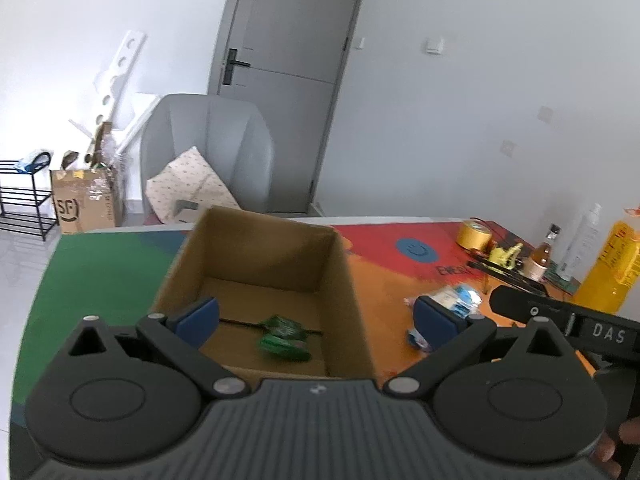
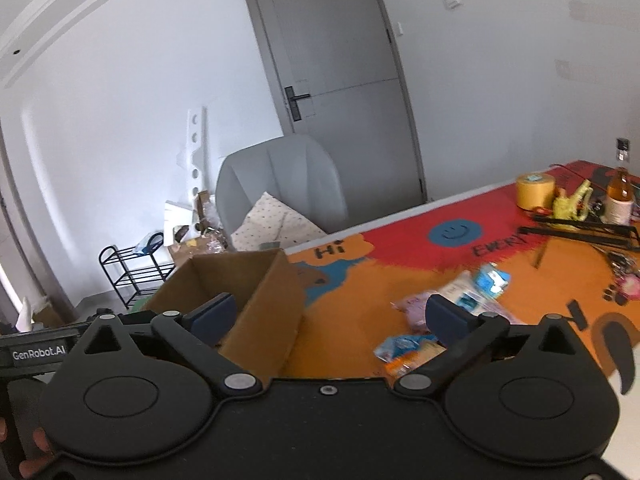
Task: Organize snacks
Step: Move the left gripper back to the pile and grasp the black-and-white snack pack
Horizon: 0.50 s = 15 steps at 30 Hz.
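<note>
An open cardboard box [image 1: 260,280] stands on the colourful table mat, and a green snack packet [image 1: 284,338] lies on its floor. My left gripper [image 1: 316,318] hovers over the box's near edge, open, with nothing between its blue pads. To the right of the box lies a blue-and-white packet [image 1: 460,298]. In the right wrist view the box [image 2: 264,304] is at the left. My right gripper [image 2: 331,316] is open and empty over the mat. Near its right finger lie a blue-and-white packet [image 2: 488,280], a lilac packet [image 2: 416,308] and a blue-orange packet [image 2: 404,350].
A yellow tape roll [image 2: 534,192], a small brown bottle [image 2: 618,196], a black tray [image 2: 588,232] and a yellow bottle [image 1: 612,268] crowd the table's far right. A grey chair [image 1: 208,152] stands behind the table. The other gripper's black body [image 1: 560,320] reaches in from the right.
</note>
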### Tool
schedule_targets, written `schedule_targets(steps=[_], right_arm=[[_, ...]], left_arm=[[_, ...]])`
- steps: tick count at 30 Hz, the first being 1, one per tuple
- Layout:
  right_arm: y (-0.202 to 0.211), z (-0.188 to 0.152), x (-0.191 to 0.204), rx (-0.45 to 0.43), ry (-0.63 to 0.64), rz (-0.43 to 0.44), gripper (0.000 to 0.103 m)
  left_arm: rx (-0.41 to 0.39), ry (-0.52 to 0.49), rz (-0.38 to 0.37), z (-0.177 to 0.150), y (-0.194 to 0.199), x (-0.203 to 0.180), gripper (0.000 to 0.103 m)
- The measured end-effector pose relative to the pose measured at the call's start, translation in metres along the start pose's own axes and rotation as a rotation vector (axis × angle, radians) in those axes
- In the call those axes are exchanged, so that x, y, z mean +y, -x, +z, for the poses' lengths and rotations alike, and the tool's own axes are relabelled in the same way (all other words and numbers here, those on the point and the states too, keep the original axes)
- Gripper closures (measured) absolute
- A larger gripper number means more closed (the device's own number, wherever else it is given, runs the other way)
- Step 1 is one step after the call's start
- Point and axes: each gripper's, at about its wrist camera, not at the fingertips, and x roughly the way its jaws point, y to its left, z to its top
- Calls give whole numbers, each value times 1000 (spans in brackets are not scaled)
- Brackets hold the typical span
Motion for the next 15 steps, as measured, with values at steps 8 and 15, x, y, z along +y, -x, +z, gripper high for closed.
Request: schedule_targets(steps=[8,15], right_arm=[[16,-8,-24,1,-26,-33,0],[27,-17,-45,6,-38,-53,0]], left_arm=[[13,-21,-30,-8,3,-20,0],[41,-56,-49,-16,-1,-44,0]])
